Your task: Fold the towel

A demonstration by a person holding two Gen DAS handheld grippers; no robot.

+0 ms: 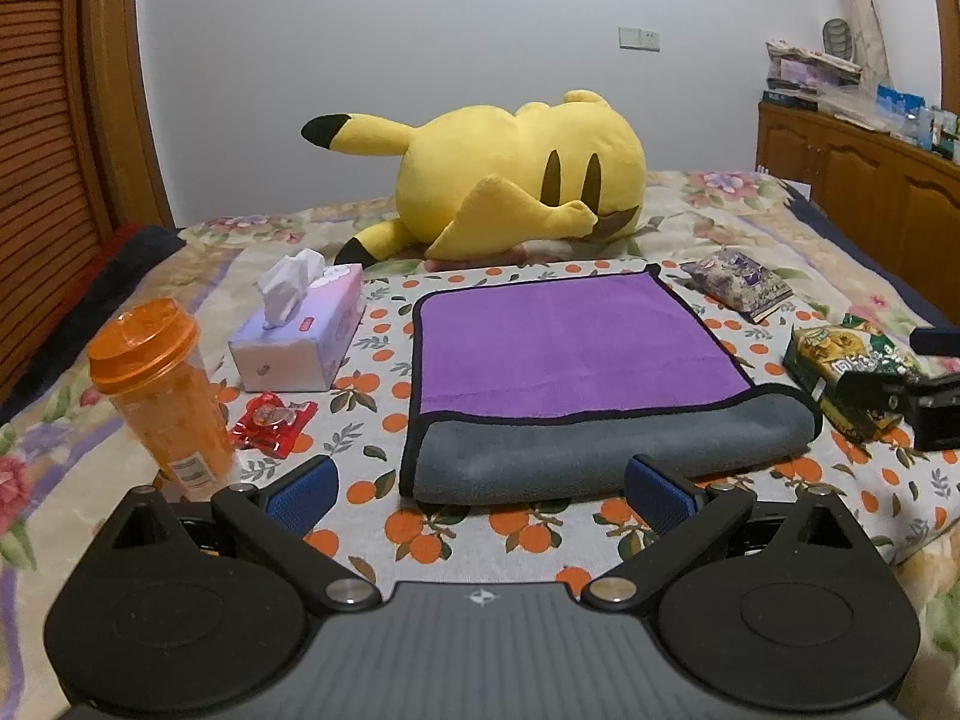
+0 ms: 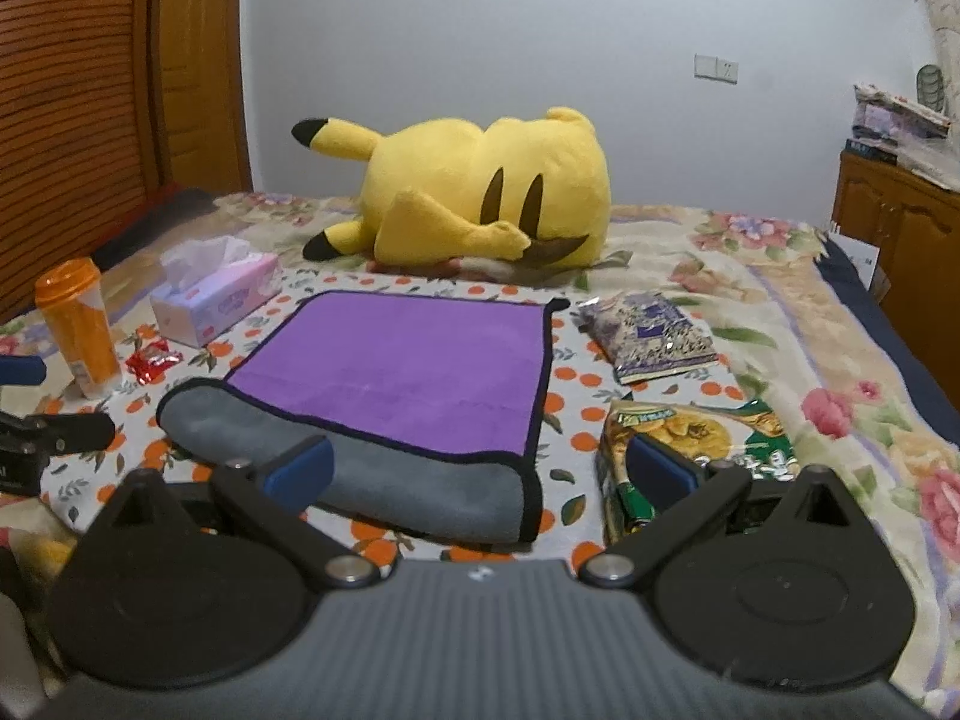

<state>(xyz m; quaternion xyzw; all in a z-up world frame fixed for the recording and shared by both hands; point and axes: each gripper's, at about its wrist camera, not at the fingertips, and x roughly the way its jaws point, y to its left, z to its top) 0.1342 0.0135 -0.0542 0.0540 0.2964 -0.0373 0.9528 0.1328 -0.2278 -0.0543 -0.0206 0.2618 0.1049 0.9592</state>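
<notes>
Purple towel flat, grey near edge seemingly rolled (black trim) | left tool apart | right tool apart

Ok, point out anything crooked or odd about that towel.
The towel is folded unevenly: its purple top layer stops short, leaving a grey strip at the near edge. Left gripper and right gripper are both open, holding nothing.

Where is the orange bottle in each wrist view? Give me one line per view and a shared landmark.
Left wrist view: the orange bottle stands upright at the left edge, near, beside the tissue box.
Right wrist view: the orange bottle stands at the far left, smaller, left of the tissue box.
Shared landmark: the yellow plush toy lying behind the purple towel.
</notes>
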